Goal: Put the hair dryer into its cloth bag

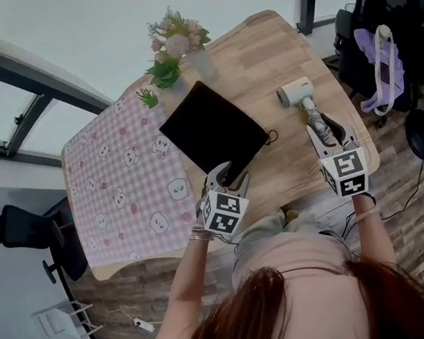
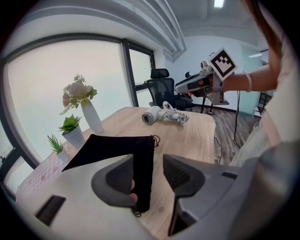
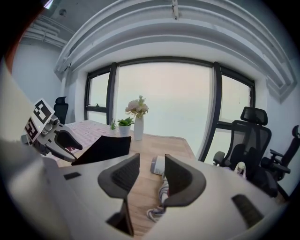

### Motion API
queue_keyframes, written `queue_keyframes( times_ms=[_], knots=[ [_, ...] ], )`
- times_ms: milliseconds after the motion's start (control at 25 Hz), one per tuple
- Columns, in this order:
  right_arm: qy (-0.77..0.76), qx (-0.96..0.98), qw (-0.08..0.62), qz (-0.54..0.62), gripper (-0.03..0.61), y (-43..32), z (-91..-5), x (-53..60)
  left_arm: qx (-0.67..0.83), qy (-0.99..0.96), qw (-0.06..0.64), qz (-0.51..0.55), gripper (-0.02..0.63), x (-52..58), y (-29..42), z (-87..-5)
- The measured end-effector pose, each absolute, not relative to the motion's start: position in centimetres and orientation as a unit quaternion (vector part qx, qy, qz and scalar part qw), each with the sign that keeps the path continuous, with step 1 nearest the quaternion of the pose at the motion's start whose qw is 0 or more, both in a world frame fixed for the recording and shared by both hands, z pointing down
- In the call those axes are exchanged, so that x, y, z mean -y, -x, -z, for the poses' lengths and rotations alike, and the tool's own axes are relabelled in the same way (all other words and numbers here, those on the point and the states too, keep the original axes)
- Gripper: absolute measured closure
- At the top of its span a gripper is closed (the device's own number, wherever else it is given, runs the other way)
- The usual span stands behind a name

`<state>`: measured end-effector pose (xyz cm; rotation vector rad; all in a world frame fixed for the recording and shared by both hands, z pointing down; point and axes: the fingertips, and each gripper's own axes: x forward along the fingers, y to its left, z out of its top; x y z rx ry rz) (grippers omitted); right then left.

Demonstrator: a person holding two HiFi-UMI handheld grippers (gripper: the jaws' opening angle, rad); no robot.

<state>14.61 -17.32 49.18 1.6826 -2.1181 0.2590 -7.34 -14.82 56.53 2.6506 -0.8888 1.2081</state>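
Hair dryer (image 1: pixel 297 92) lies with barrel toward cloth bag (image 1: pixel 211 131), handle toward person.

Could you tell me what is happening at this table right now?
A person holds a gripper in each hand over a wooden table. The left gripper is open, with the near edge of the flat black cloth bag between its jaws. The right gripper is open too, aimed at the white hair dryer, which lies outside the bag.

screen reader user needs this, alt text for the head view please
A person holds an open left claw at the near edge of a black cloth bag and an open right claw near a white hair dryer, on a wooden table.
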Motion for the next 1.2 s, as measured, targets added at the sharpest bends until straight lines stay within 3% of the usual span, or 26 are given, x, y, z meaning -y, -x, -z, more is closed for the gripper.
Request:
queue_keyframes(
  times_ms=[720,1200],
  knots=[
    [-0.613,0.725,0.278,-0.145,0.391,-16.4,-56.2,19.9,0.204,-0.853,0.064,-0.476,0.423,16.7,8.0,-63.6],
    [-0.616,0.705,0.310,-0.167,0.310,-17.8,-59.8,21.0,0.189,-0.845,0.077,-0.494,0.425,17.4,8.8,-65.8]
  ],
)
